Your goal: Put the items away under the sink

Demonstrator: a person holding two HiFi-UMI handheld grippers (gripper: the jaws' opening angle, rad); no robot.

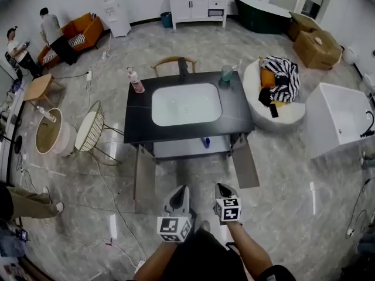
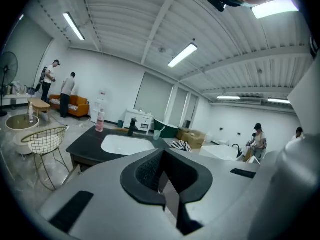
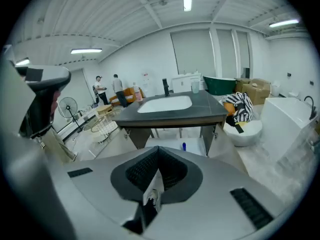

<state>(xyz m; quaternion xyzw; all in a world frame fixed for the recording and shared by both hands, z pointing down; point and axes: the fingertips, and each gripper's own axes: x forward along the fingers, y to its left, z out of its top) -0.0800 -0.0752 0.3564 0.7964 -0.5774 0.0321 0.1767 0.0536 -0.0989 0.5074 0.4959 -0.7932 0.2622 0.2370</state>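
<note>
The left gripper is held close, jaws shut together on nothing. The right gripper beside it is shut and empty too. On the sink top a pink bottle is seen at the left and a cup at the right. One should likely be picked up next, so jaws must be opened first. A small blue thing under the sink is shown in the right gripper view, not the left one.
</note>
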